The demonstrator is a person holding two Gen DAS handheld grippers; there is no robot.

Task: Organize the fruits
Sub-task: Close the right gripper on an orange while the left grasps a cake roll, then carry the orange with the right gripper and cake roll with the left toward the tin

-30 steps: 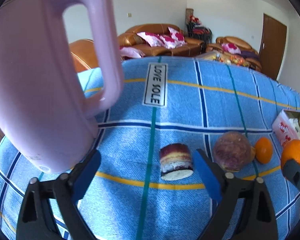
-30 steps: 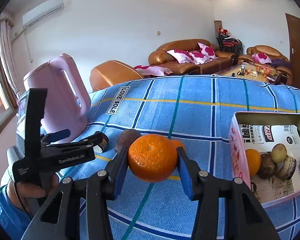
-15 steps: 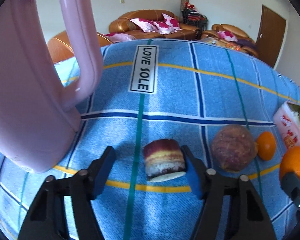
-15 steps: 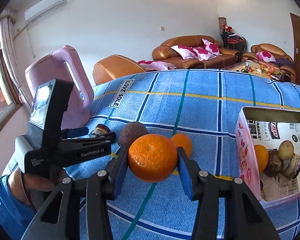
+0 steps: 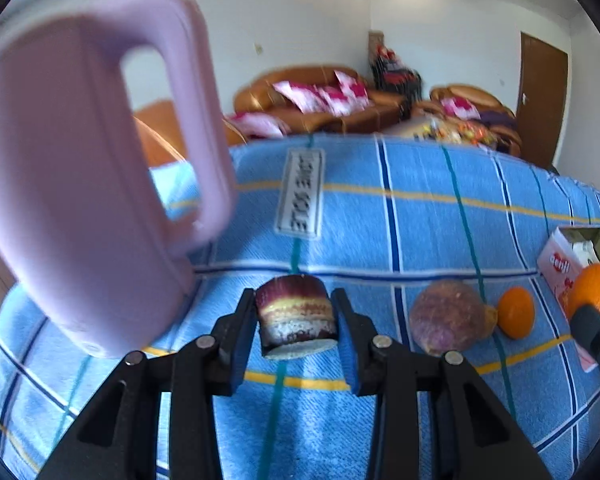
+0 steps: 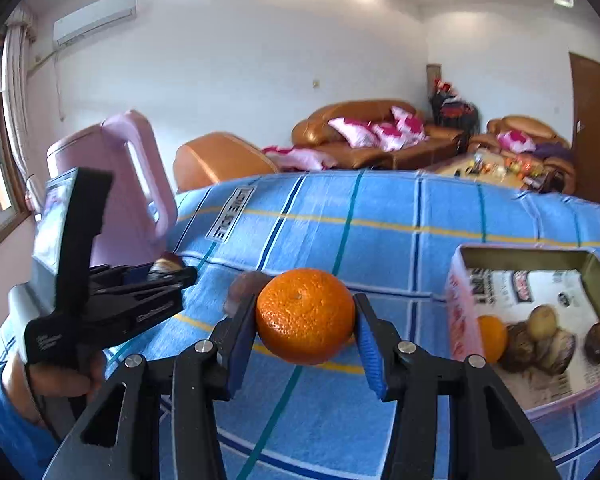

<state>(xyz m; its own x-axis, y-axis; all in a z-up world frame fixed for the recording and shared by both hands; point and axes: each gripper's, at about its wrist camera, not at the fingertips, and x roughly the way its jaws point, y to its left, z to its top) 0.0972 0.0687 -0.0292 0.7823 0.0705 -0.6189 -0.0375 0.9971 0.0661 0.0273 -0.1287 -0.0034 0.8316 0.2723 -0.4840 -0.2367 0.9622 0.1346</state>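
The blue striped cloth covers the whole table. At ten o'clock in the left view stands the pink jug, the biggest thing on it. At four o'clock in the right view sits the open box, already holding a small orange and several brownish and purple fruits, so part of the sorting looks done.

The right gripper is clamped on the big orange, both pads touching its sides, and holds it above the cloth just to the nine o'clock side of the box. My guess is that this orange goes into the box next.

The left gripper has its pads pressed against both sides of the striped fruit piece, a short purple and cream chunk with a cut face. Whether it is lifted clear of the cloth I cannot tell.

Two things are loose on the cloth: the round purple fruit at three o'clock of the left gripper, and the small orange just beside it, toward the box. So what seems left is the two held pieces to drop in, then these two to fetch.
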